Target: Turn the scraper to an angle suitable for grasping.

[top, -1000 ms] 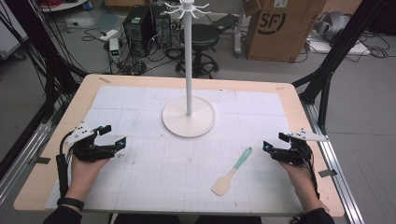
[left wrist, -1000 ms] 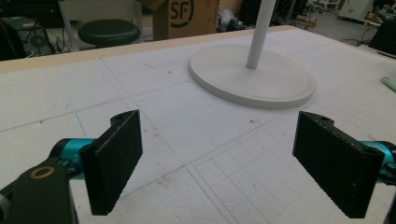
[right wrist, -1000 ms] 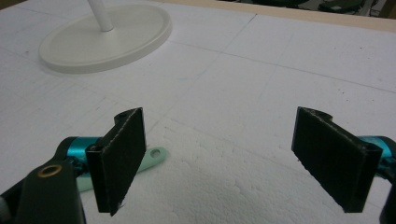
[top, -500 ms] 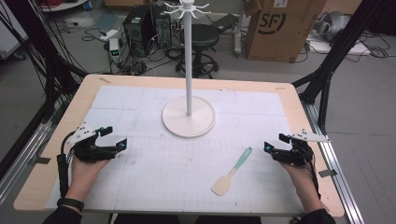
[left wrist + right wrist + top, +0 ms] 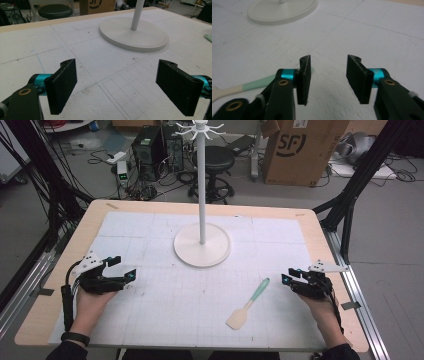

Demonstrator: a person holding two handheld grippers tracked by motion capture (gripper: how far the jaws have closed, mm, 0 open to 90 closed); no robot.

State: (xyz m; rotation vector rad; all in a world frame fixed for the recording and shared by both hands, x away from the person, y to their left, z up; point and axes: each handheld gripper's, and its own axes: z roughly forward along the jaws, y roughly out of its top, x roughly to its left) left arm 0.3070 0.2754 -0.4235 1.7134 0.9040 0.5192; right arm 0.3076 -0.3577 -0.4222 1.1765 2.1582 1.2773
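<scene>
On the tabletop (image 5: 150,227), my right tool (image 5: 292,276) sits just right of the spatula (image 5: 248,304); its jaws have just been closing, nothing between them, a gap left. My left tool (image 5: 122,268) is spread wide, well apart from the spatula.
</scene>
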